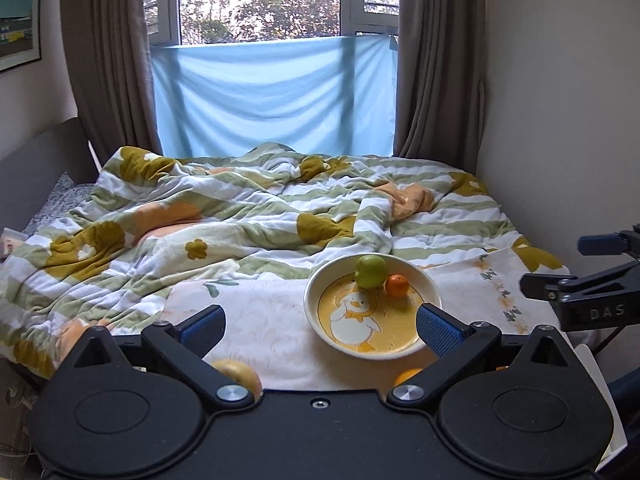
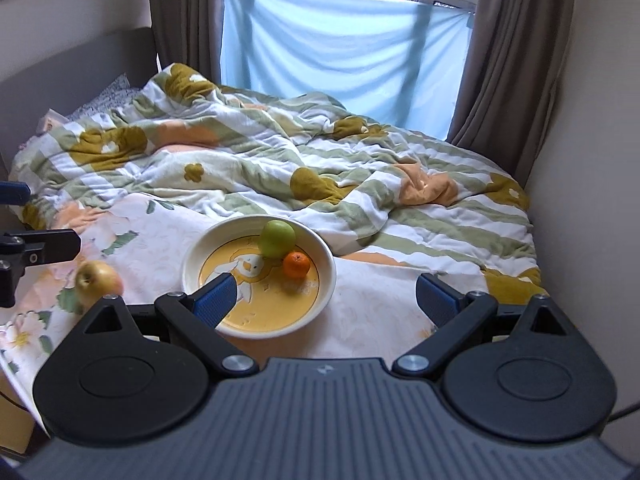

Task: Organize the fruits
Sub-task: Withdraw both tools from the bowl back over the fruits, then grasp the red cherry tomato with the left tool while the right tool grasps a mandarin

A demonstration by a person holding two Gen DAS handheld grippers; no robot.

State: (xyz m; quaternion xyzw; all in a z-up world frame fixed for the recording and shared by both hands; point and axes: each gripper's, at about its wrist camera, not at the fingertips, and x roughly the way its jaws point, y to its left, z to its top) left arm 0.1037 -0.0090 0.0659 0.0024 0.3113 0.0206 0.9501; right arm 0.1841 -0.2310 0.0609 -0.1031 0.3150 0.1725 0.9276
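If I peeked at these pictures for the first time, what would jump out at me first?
Probably the bowl with a cartoon duck painted inside, sitting on the bed with a green apple and a small orange side by side at its far edge. Next, the rumpled blanket with stripes and flowers behind it. A yellow apple lies outside the bowl, to its left.

In the left wrist view, a yellow apple (image 1: 239,376) was half hidden behind the left gripper's (image 1: 320,324) body, and only a sliver of an orange fruit (image 1: 406,376) was seen. The right gripper (image 1: 580,268) was cut off by the frame edge, so its jaw state could not be told there.
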